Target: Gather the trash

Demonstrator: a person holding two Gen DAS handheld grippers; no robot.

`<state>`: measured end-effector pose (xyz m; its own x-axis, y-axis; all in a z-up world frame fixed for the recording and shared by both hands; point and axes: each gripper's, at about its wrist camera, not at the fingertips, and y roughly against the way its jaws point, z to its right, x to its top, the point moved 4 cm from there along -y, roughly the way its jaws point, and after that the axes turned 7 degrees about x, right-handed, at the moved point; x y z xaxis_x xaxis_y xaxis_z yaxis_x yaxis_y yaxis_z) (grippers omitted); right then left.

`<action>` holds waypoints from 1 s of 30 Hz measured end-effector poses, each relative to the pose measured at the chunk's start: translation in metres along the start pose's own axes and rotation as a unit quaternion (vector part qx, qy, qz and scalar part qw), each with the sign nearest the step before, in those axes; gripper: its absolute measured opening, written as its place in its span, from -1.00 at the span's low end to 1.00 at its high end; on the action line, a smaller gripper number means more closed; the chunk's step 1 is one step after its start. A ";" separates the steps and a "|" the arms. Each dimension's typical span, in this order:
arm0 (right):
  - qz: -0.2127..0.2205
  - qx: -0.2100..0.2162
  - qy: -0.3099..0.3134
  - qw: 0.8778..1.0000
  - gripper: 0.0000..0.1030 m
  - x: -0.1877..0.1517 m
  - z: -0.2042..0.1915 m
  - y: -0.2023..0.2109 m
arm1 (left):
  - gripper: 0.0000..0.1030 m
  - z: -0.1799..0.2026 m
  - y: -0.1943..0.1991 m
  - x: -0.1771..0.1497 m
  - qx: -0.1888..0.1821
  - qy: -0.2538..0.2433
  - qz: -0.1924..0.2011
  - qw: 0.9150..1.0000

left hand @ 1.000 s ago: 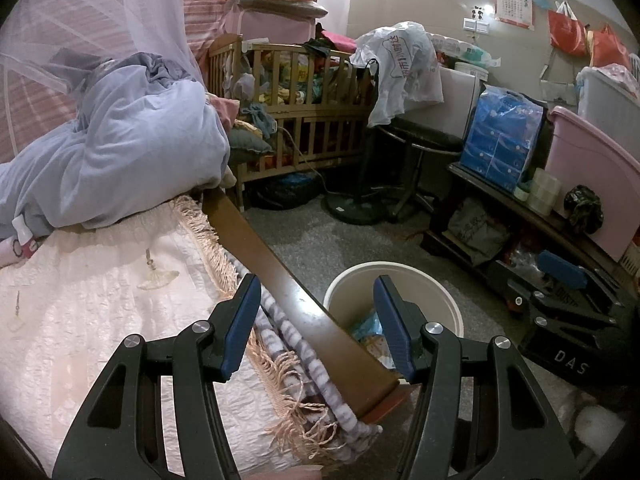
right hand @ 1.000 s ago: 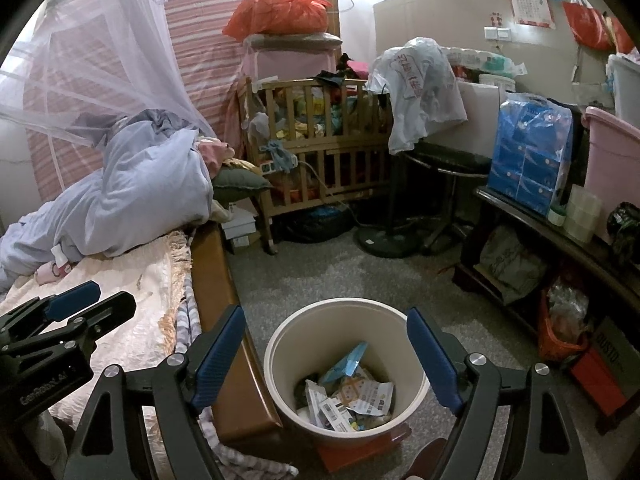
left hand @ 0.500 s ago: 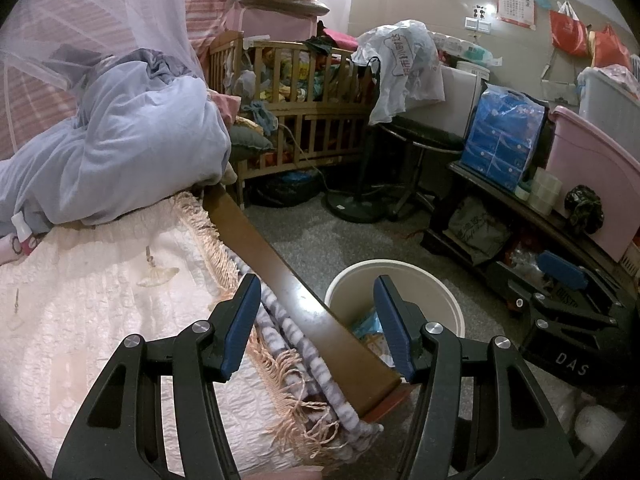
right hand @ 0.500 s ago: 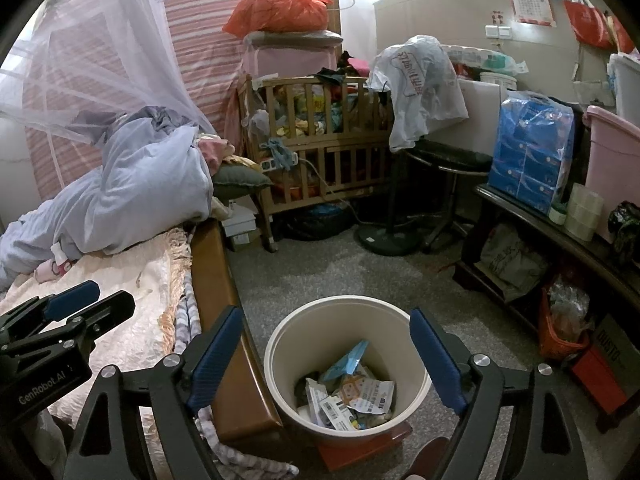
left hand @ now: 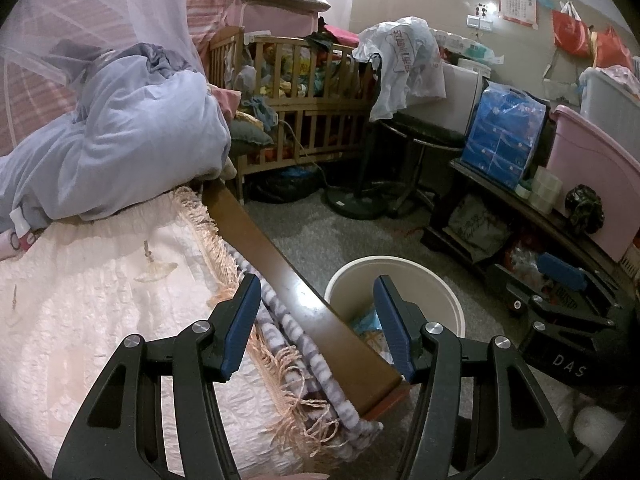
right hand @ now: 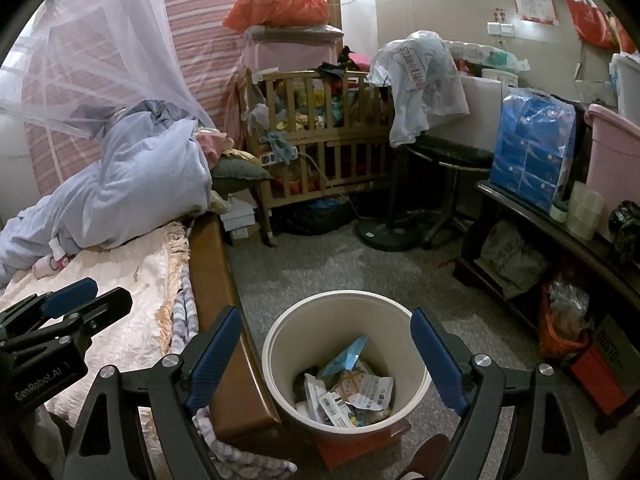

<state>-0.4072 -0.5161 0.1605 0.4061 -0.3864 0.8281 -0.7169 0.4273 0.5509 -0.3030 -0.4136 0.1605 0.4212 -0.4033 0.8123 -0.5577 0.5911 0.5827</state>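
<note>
A cream trash bin (right hand: 344, 308) stands on the grey floor beside the bed's foot corner. Crumpled papers and wrappers (right hand: 352, 392) lie inside it. My right gripper (right hand: 326, 354) is open and empty, held above the bin with its jaws spanning the bin's mouth. My left gripper (left hand: 318, 326) is open and empty above the bed's wooden side rail (left hand: 288, 280); the bin (left hand: 424, 276) shows partly behind the rail. The left gripper also shows at the left edge of the right wrist view (right hand: 68, 312).
A bed with a cream quilt (left hand: 100, 300) and a blue duvet (left hand: 120, 140) is on the left. A wooden crib (right hand: 320, 136), a stool (right hand: 448, 156) and a fan base (right hand: 384, 236) stand behind. A low shelf (right hand: 560, 240) with bags lines the right side.
Both grippers stay open and empty. The right wrist view has shifted very slightly; the left has barely moved.
</note>
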 end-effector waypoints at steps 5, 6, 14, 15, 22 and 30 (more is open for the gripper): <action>-0.001 0.000 0.001 1.000 0.65 0.001 0.000 0.000 | 0.11 0.001 -0.001 -0.002 0.000 0.001 -0.001 1.000; -0.001 -0.001 0.001 1.000 0.65 0.001 -0.001 0.000 | 0.11 0.002 -0.001 -0.002 0.000 0.001 -0.001 1.000; -0.006 0.000 0.001 1.000 0.66 0.001 0.003 -0.002 | 0.11 0.006 -0.004 -0.005 -0.003 0.002 -0.006 1.000; -0.006 0.000 0.001 1.000 0.66 0.001 0.003 -0.002 | 0.11 0.007 -0.004 -0.004 -0.004 0.002 -0.007 1.000; -0.007 0.000 0.001 1.000 0.67 0.001 0.003 -0.002 | 0.11 0.008 -0.004 -0.005 -0.004 0.003 -0.008 1.000; -0.009 0.001 0.001 1.000 0.68 0.001 0.004 -0.004 | 0.11 0.009 -0.004 -0.004 -0.004 0.003 -0.010 1.000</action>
<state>-0.4064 -0.5212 0.1585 0.4212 -0.3920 0.8179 -0.7098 0.4188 0.5663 -0.3092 -0.4210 0.1555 0.4367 -0.4108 0.8003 -0.5432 0.5888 0.5986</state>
